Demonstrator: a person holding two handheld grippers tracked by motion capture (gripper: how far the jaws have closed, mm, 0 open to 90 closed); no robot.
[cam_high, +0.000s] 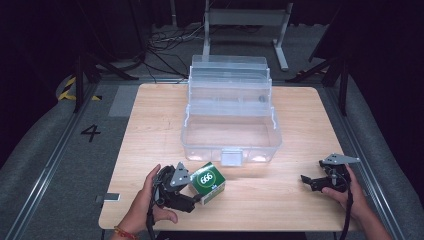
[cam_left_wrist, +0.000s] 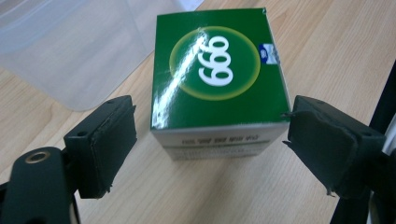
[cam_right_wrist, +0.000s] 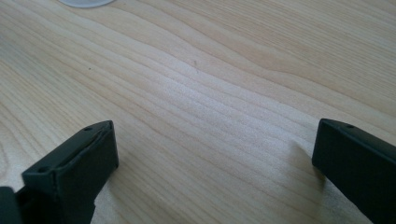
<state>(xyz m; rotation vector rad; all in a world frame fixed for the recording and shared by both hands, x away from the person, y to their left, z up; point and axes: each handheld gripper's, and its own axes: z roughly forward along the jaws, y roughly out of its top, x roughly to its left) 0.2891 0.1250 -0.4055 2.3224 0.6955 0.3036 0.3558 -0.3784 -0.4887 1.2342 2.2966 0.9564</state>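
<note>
The green box (cam_high: 207, 182) sits on the wooden table (cam_high: 150, 130) just in front of the clear plastic bin (cam_high: 231, 135). The left gripper (cam_left_wrist: 210, 135) straddles it, jaws spread, not clamping. Well to the box's right, the right gripper (cam_high: 312, 181) rests released.
</note>
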